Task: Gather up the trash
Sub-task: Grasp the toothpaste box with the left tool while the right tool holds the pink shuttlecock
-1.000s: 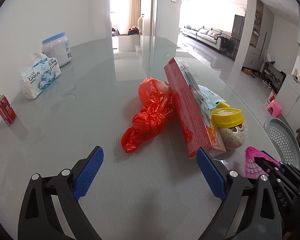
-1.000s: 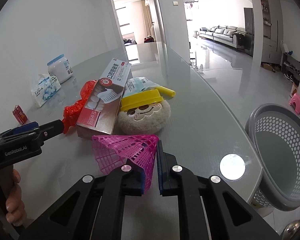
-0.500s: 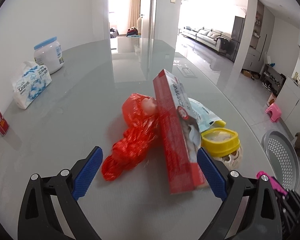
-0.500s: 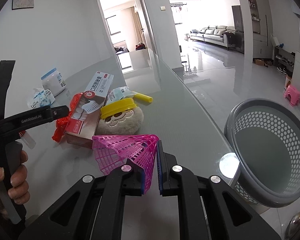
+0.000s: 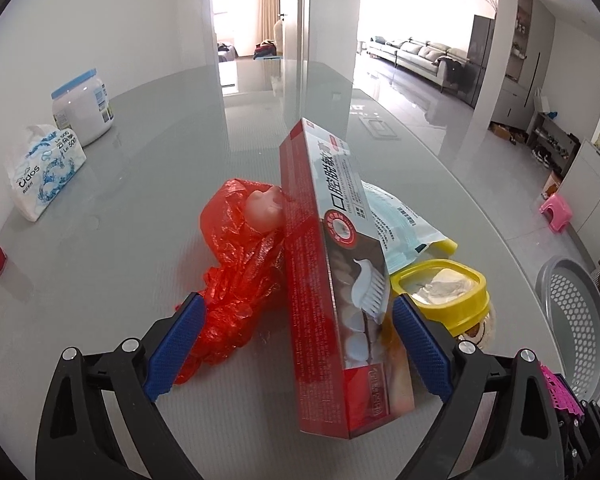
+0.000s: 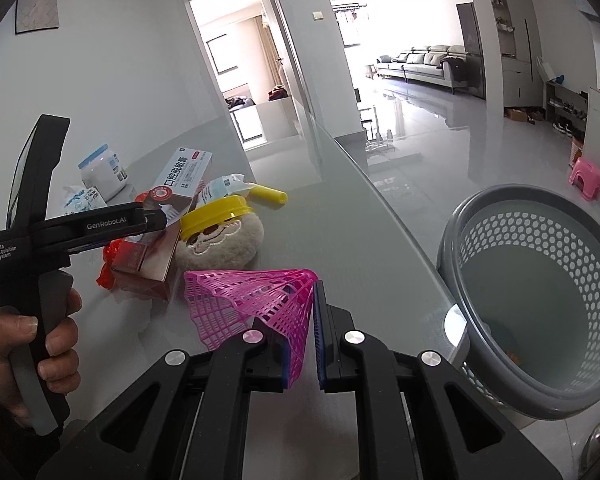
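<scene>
Left wrist view: the left gripper [image 5: 296, 344] stands wide, its jaws closing, with the near end of the red toothpaste box [image 5: 332, 280] and the tail of the crumpled red plastic bag [image 5: 240, 264] between the blue pads [image 5: 176, 344]; neither pad presses on the box. The box lies at centre frame on the grey table [image 5: 120, 240], its long axis running from bottom centre up and slightly left, almost along the gripper's line of sight. A yellow-lidded tub [image 5: 444, 284] sits just right of it.

Right wrist view: the right gripper [image 6: 302, 344] is clamped on the edge of a pink plastic mesh piece [image 6: 260, 300], bottom centre. The grey perforated basket [image 6: 540, 292] stands at the right of the frame, beyond the table edge; its interior shows almost nothing, only a small speck near the bottom. The right hand's load is the nearer to the basket; the left hand [image 6: 40, 344] is the nearer to the box.
</scene>
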`<move>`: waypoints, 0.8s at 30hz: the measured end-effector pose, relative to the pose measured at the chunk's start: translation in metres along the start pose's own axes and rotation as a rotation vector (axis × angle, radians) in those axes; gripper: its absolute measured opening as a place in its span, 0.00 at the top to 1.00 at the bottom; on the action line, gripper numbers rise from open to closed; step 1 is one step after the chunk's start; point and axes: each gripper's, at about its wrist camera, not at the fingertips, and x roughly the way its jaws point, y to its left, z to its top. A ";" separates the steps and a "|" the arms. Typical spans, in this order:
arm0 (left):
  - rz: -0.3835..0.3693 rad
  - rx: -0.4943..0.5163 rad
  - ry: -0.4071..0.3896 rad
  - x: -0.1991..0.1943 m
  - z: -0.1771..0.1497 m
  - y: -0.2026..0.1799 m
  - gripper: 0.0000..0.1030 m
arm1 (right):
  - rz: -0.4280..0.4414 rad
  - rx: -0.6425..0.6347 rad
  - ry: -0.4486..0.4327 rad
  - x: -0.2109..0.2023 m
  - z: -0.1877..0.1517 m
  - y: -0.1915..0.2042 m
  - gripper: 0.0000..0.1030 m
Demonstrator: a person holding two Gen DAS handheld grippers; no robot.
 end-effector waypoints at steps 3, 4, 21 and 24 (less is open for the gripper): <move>0.007 0.017 0.013 0.003 -0.002 -0.008 0.19 | 0.004 0.010 0.002 0.002 0.000 -0.004 0.91; 0.011 0.028 0.014 0.004 -0.003 -0.012 0.19 | 0.006 0.014 0.002 0.002 0.000 -0.006 0.91; 0.076 0.057 0.031 0.021 -0.002 -0.032 0.41 | 0.011 0.048 0.005 0.005 -0.003 -0.019 0.91; 0.063 0.054 0.020 0.017 -0.004 -0.029 0.42 | 0.011 0.050 0.003 0.005 -0.002 -0.018 0.91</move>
